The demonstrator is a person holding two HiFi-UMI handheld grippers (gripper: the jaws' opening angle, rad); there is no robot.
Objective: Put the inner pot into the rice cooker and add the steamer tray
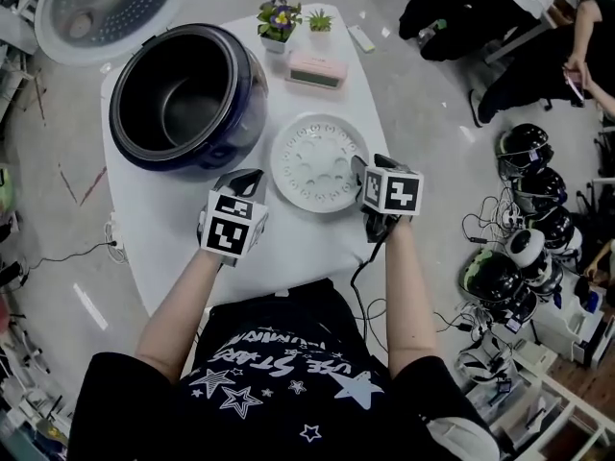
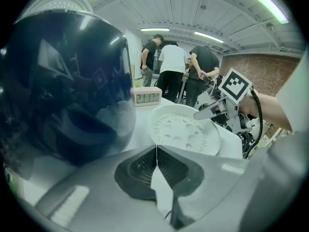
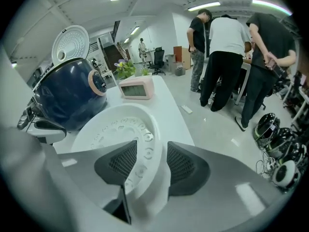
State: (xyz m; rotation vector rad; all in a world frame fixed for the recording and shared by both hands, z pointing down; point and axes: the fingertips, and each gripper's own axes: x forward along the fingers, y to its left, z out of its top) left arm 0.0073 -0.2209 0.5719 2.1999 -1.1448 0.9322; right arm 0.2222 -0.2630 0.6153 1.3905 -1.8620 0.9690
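The dark blue rice cooker stands open at the table's left, its lid swung back and the dark inner pot sitting inside it. To its right the white perforated steamer tray lies flat on the table. My right gripper is at the tray's right edge. In the right gripper view the tray's rim fills the narrow gap between the pads of my right gripper, one pad inside and one outside. My left gripper hovers by the cooker's front, and its jaws meet with nothing between them.
A pink clock and two small potted plants stand at the table's far end. Helmets and cables lie on the floor to the right. Several people stand beyond the table. The table's near edge is close to my body.
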